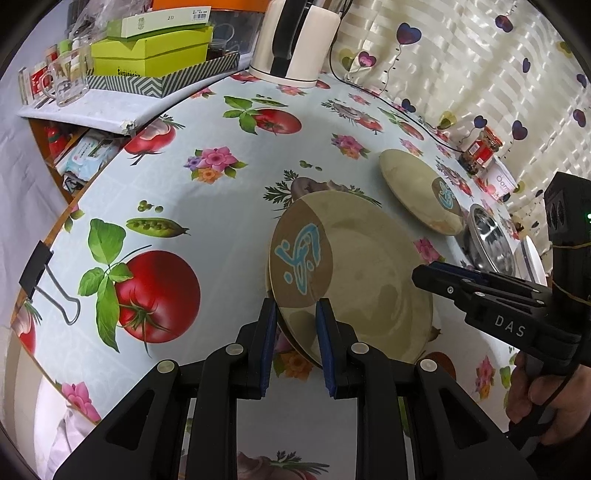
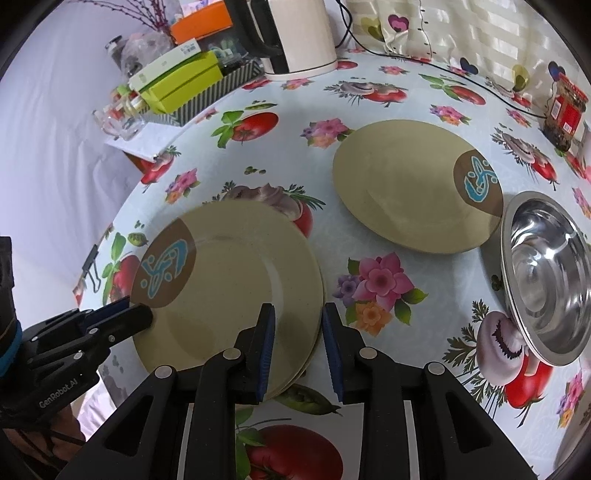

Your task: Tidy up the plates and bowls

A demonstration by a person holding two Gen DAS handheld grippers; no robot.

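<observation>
A beige plate (image 1: 351, 266) (image 2: 229, 273) with a brown patch and blue mark lies on a second beige plate, whose rim (image 2: 322, 295) shows just beneath it. My left gripper (image 1: 297, 328) (image 2: 136, 314) is shut on the top plate's left rim, one finger over it and one under. At the opposite rim my right gripper (image 2: 297, 332) (image 1: 421, 275) is shut on the same plate. Another matching plate (image 2: 406, 184) (image 1: 417, 184) lies alone farther back. Beside it, to the right, stands a steel bowl (image 2: 546, 273) (image 1: 491, 240).
The table carries a tomato-and-flower cloth (image 1: 221, 206). A white kettle (image 2: 299, 33) with a cord stands at the back. Green boxes in a striped tray (image 1: 147, 55) and glasses sit back left. A jar (image 2: 565, 110) is back right, and a binder clip (image 1: 40, 273) grips the left edge.
</observation>
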